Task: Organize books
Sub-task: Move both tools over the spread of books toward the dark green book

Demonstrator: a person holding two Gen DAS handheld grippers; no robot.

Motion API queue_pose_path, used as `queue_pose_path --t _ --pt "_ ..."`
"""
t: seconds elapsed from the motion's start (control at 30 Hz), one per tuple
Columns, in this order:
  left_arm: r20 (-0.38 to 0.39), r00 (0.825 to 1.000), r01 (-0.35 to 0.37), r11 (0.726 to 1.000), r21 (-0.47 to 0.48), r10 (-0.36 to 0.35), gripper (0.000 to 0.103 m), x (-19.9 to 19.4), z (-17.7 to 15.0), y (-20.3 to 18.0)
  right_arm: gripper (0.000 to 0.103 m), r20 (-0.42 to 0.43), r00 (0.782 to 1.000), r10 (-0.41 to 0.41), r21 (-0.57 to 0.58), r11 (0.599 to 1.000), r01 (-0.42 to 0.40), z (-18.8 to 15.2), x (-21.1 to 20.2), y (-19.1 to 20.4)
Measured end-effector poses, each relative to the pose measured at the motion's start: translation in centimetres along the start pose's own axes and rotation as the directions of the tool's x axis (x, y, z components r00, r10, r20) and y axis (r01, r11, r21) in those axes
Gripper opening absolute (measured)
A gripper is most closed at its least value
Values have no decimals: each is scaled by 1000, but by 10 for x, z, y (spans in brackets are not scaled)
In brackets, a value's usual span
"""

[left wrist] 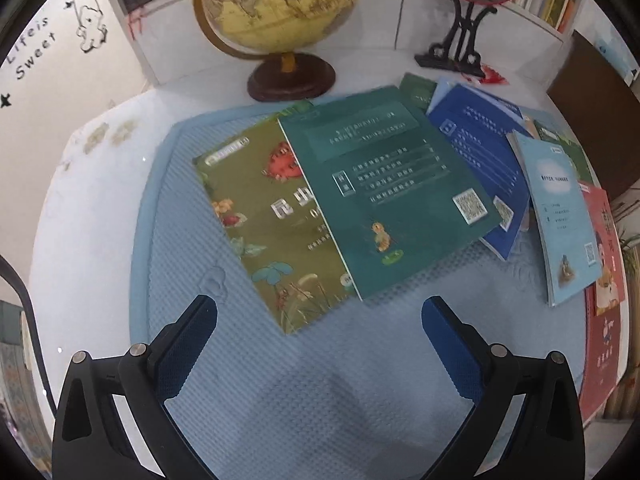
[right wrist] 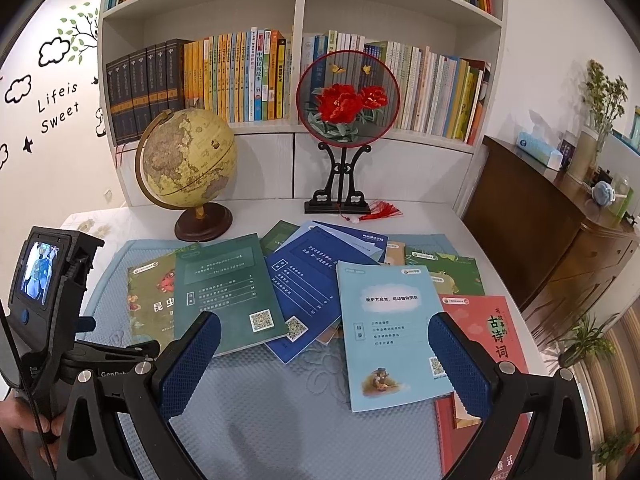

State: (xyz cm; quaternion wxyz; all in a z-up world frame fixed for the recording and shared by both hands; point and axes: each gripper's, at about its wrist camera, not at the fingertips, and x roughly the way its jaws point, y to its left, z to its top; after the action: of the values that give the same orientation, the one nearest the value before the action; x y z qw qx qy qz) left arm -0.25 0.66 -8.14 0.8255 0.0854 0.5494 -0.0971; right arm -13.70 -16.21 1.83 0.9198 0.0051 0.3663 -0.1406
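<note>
Scattered books overlapping on a blue mat [left wrist: 240, 380], just before the globe [left wrist: 276, 8]. Left gripper [left wrist: 320, 312] and right gripper [right wrist: 324, 332] both spread wide, empty. Best to start with the topmost dark green book [left wrist: 384, 192], sliding one finger beneath its near edge.

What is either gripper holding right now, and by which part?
Nothing. The left gripper and the right gripper are both open above the blue mat, with the scattered books lying untouched.

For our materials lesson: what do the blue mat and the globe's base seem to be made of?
Blue mat: probably soft foam or rubber, matte; it shows a fine embossed grid.
Globe's base: looks like dark, glossy varnished wood, though it could be plastic; it shows a sheen.
</note>
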Motion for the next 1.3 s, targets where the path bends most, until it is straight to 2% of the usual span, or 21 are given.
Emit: queue_pose_path --t 0.07,0.3,0.43,0.67,0.8,0.93,1.1,1.13,1.23,1.3 --pt "19 1000 -14 1000 -13 15 102 -4 2 3 103 2 1000 -1 -1 1000 1 0 0 1" --pt "47 999 3 1000 -10 -3 102 -15 8 7 103 13 1000 -4 -11 1000 4 1 -4 7" --pt "97 995 -1 1000 -2 1 102 -26 9 6 103 22 1000 -9 -14 1000 10 3 -7 10" --pt "251 968 23 1000 -18 -18 102 -57 15 11 103 25 1000 -16 -8 1000 16 4 -9 10" --pt "280 960 23 1000 -11 -19 102 -60 21 5 103 20 1000 -20 -25 999 21 6 -6 6" --pt "321 945 73 997 -39 -56 102 -60 24 4 103 15 1000 -3 -25 1000 4 11 3 -4" --pt "319 946 92 990 -107 -53 102 -49 27 15 103 4 1000 26 -26 999 -26 15 23 -20" --pt "317 948 74 989 -125 -31 102 -44 28 19 103 -5 999 40 -21 999 -40 16 29 -24" --pt "288 957 33 989 -141 9 100 -30 33 22 103 -36 997 74 -26 997 -75 18 51 -31" --pt "260 966 40 989 -145 -2 95 -18 34 22 103 -57 994 92 -36 995 -94 18 66 -30"
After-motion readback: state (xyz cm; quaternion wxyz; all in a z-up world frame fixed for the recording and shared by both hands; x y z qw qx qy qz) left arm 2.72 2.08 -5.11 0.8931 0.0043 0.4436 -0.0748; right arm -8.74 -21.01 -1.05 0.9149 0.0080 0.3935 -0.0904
